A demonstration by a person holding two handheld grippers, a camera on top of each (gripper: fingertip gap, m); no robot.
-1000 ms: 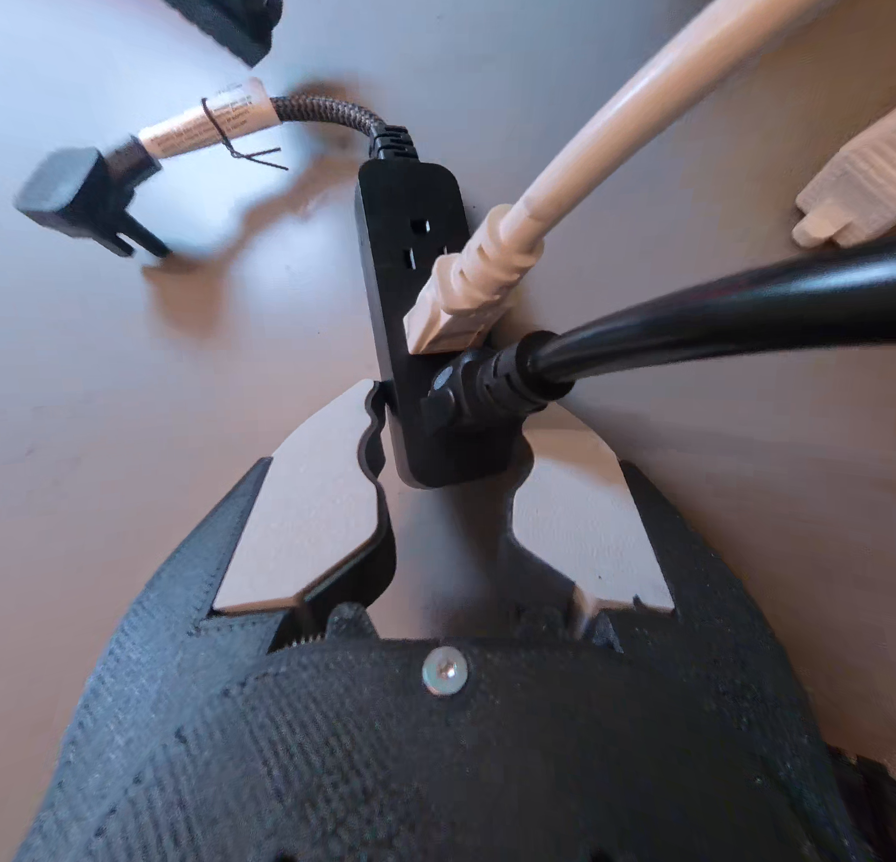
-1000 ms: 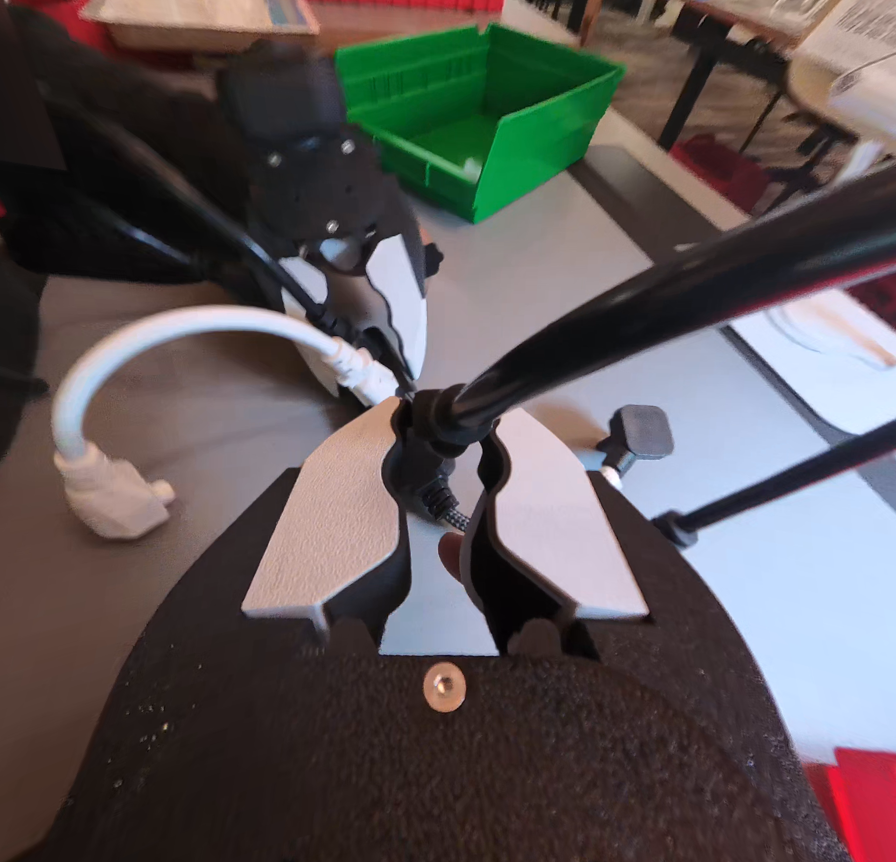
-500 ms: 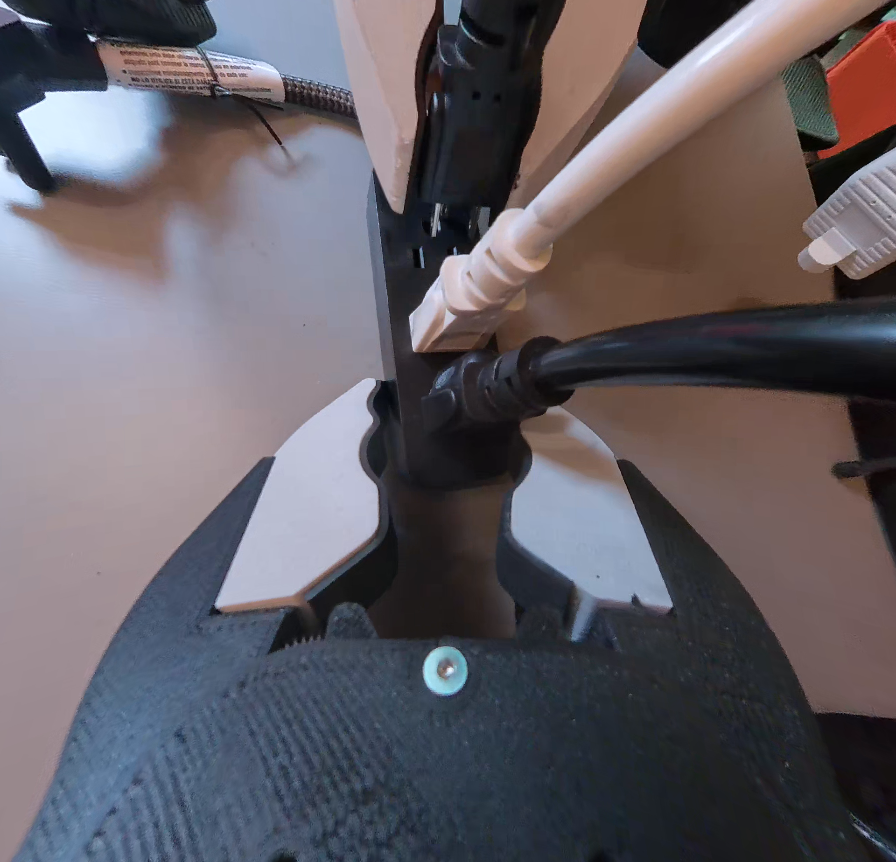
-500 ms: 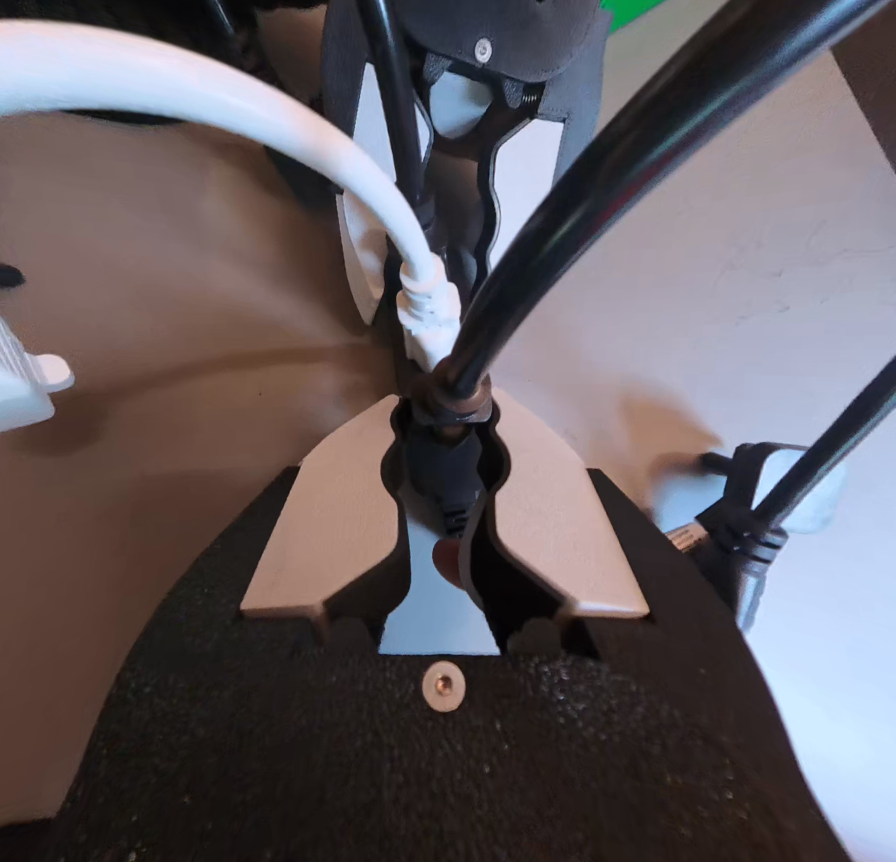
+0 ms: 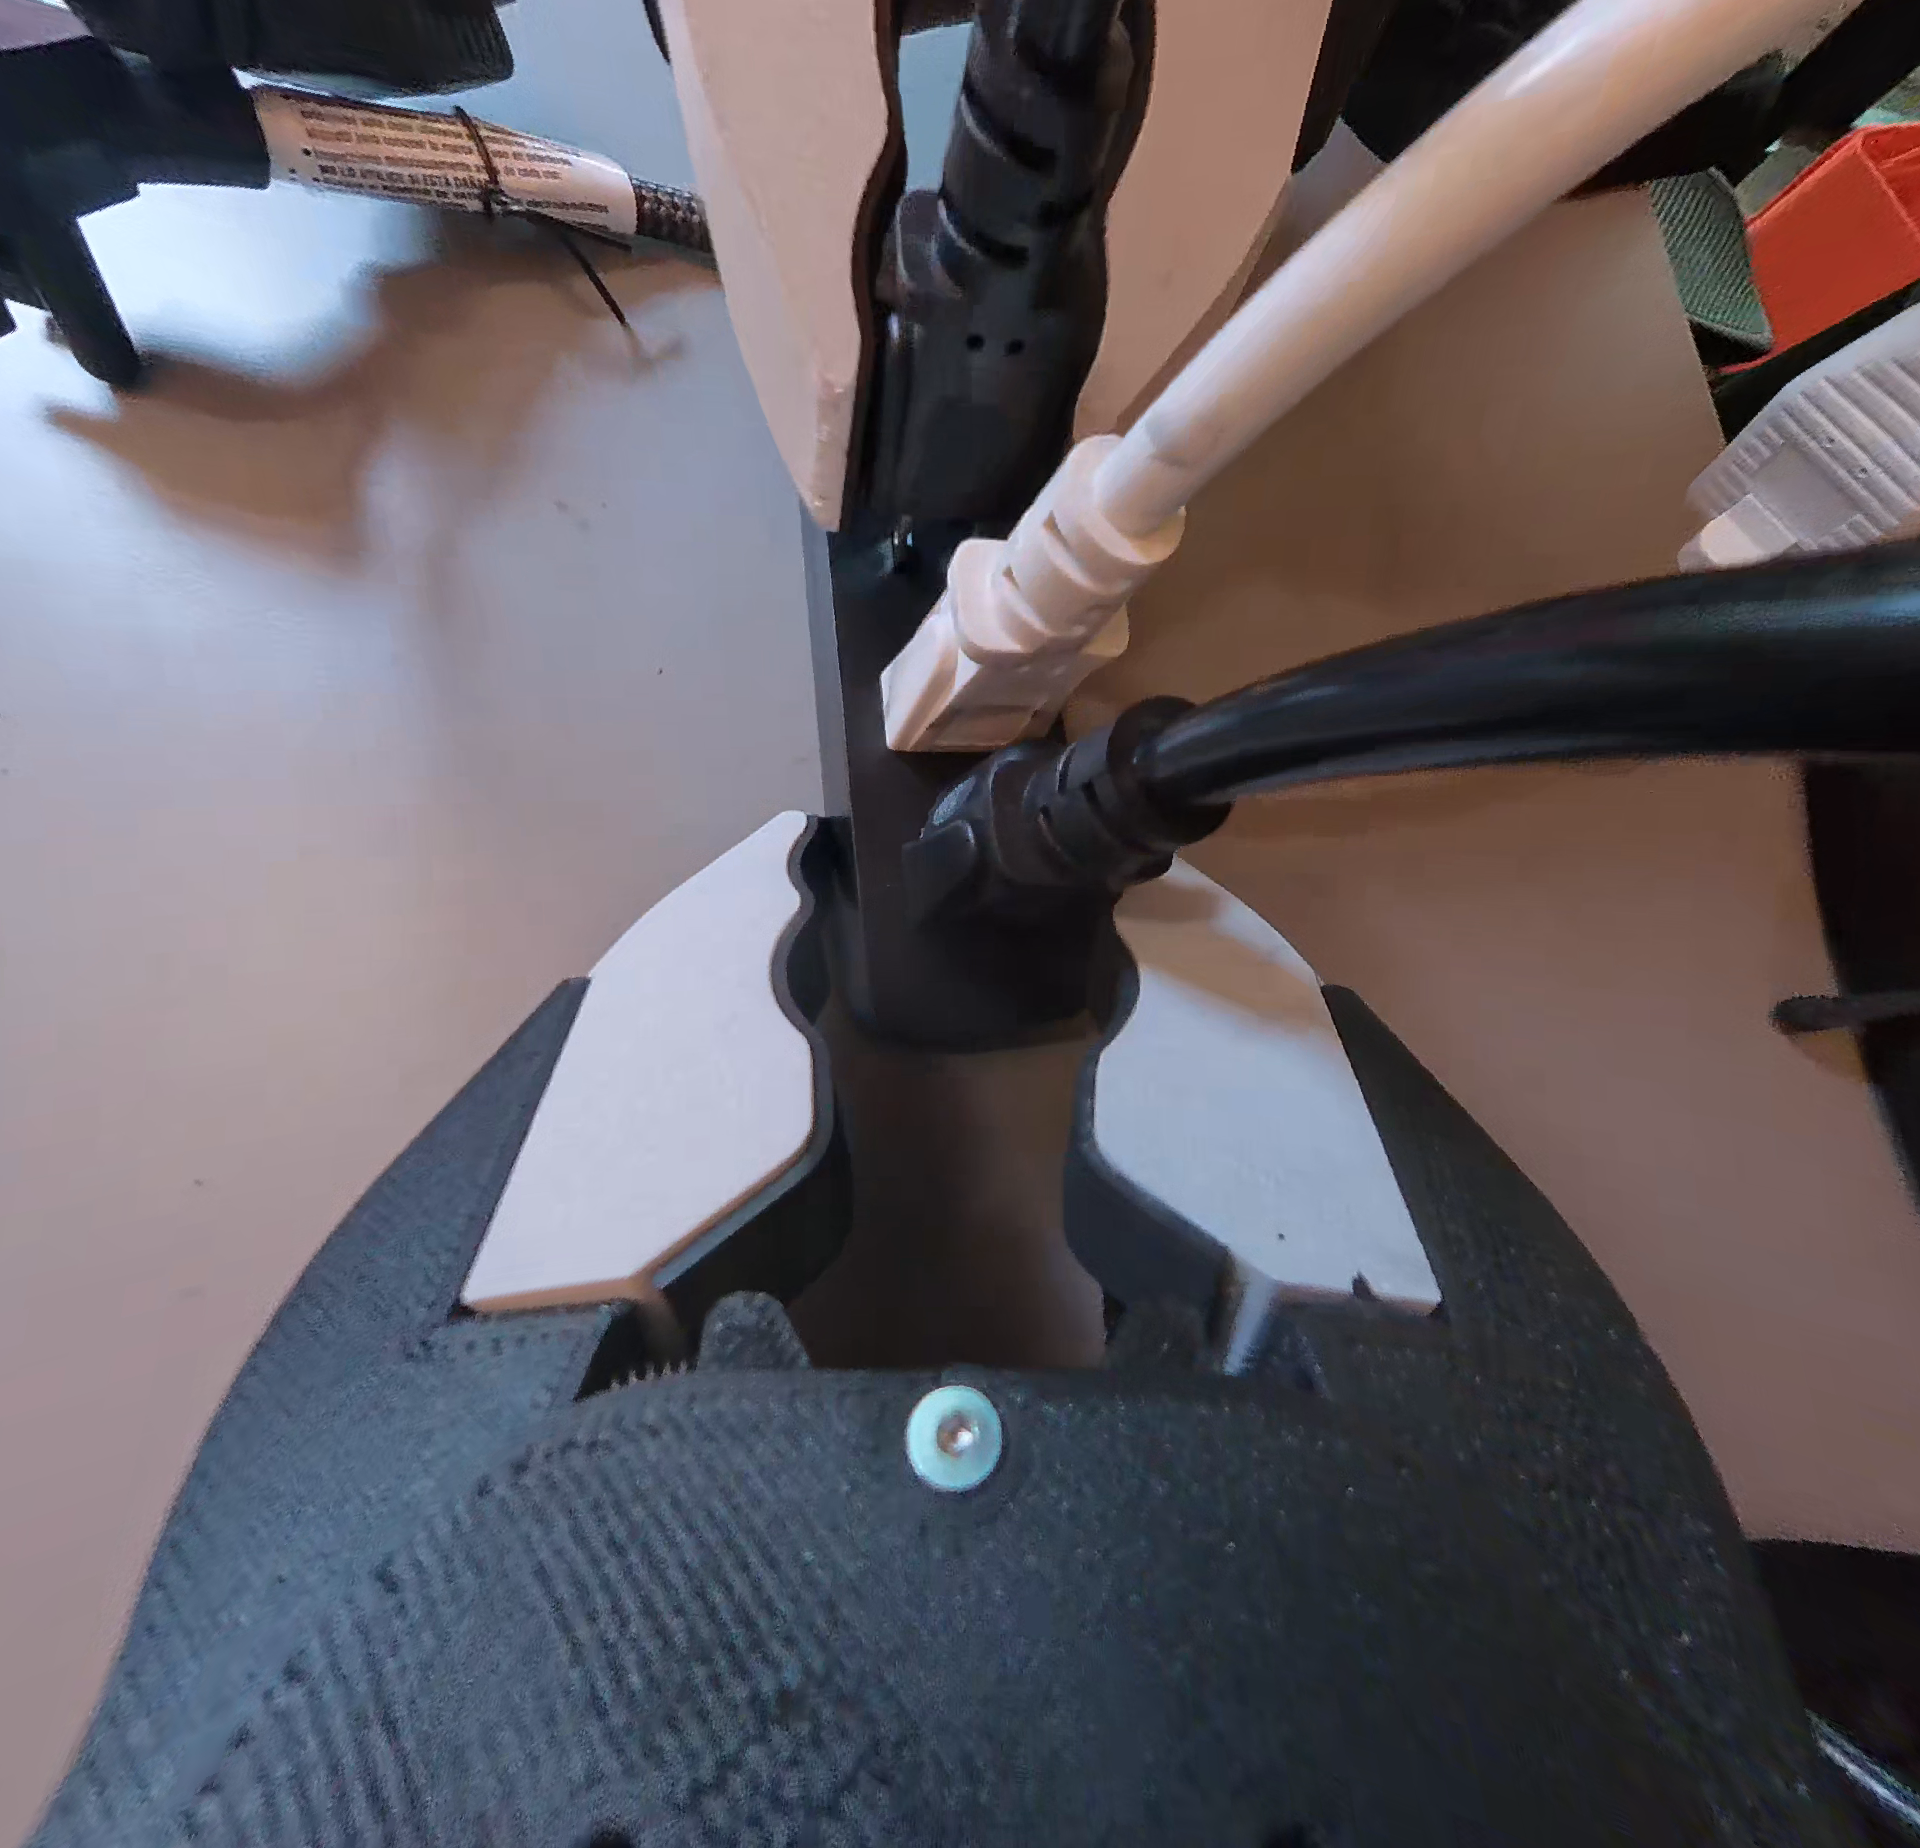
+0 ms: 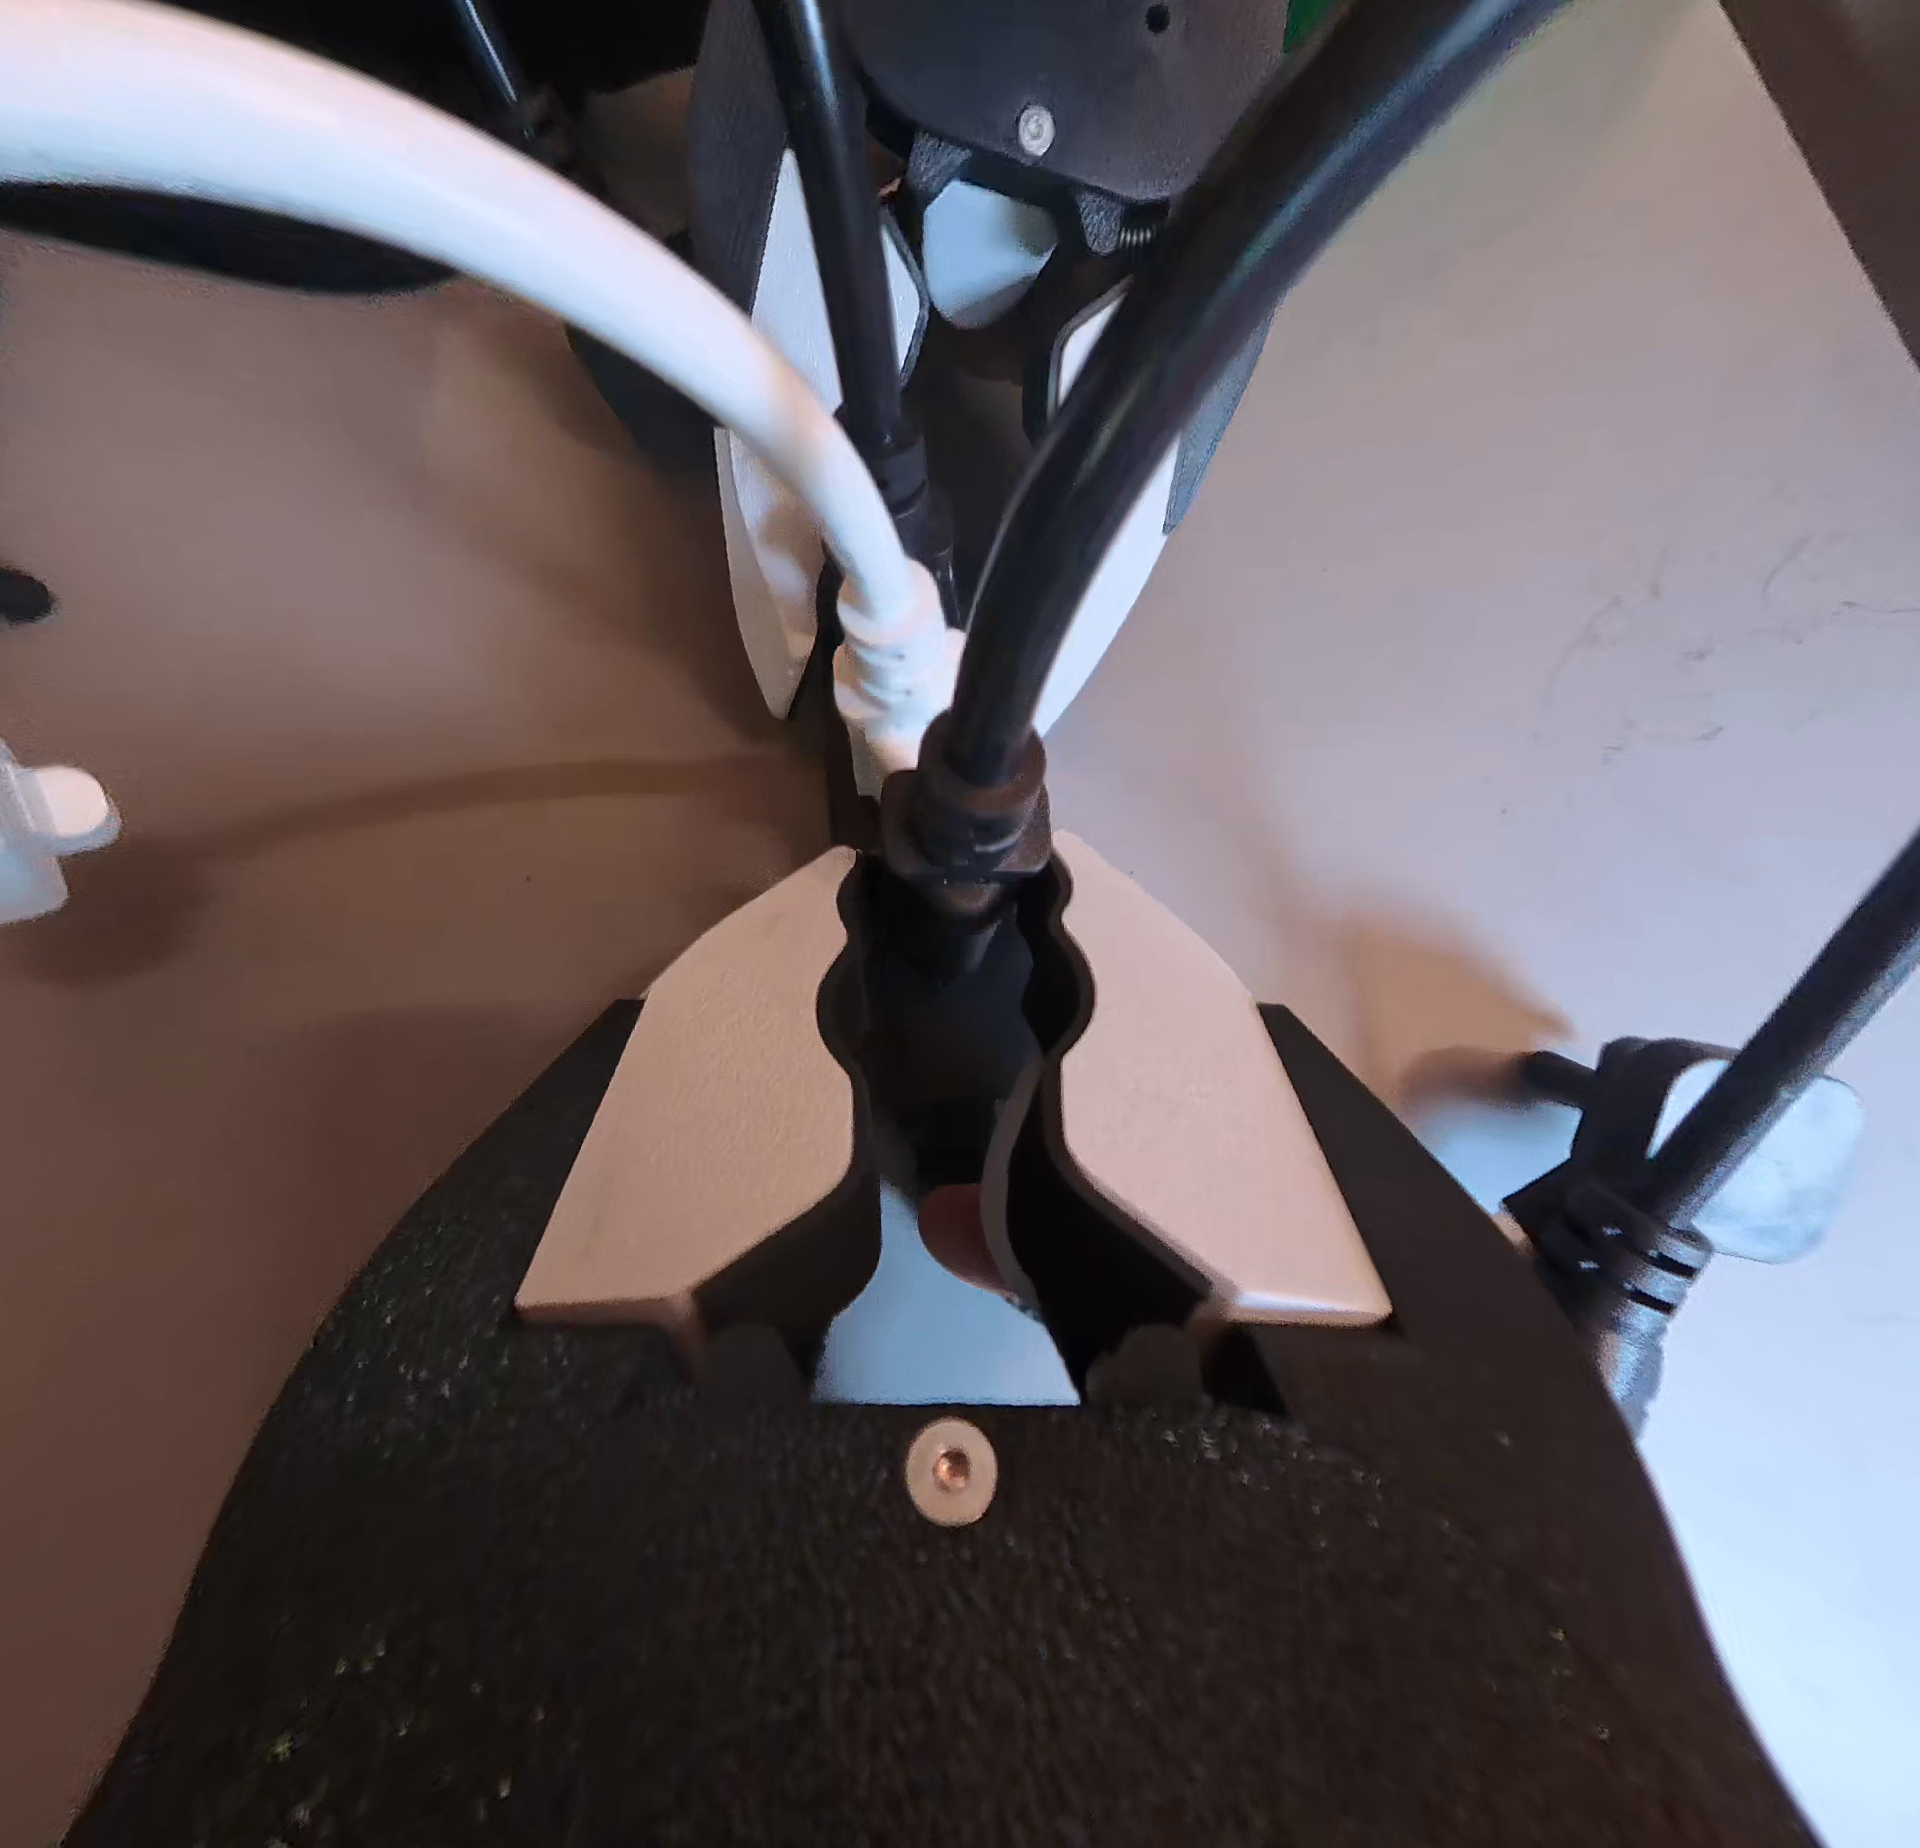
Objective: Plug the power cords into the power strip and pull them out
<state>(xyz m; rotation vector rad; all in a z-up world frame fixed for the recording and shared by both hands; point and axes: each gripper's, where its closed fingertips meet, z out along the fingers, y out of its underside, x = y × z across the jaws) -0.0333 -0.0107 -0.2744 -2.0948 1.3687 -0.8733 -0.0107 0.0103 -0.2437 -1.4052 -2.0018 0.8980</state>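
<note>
- Now our left tool (image 5: 956,925) grips the strip (image 5: 883,863) end on the tabletop (image 5: 312,863).
- Our right tool (image 6: 961,925) clamps a black plug (image 6: 961,832) at the strip's far socket, beyond the white plug (image 5: 1008,645).

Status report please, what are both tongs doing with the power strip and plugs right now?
Left tongs clamp the power strip end. Right tongs grip black plug at the far socket. White plug, second black plug seated, cords crowding.

black power strip (image 5: 868,759) | white plug (image 5: 1013,645), black plug (image 5: 1023,827) seated (third (image 5: 971,364) entering)
</note>
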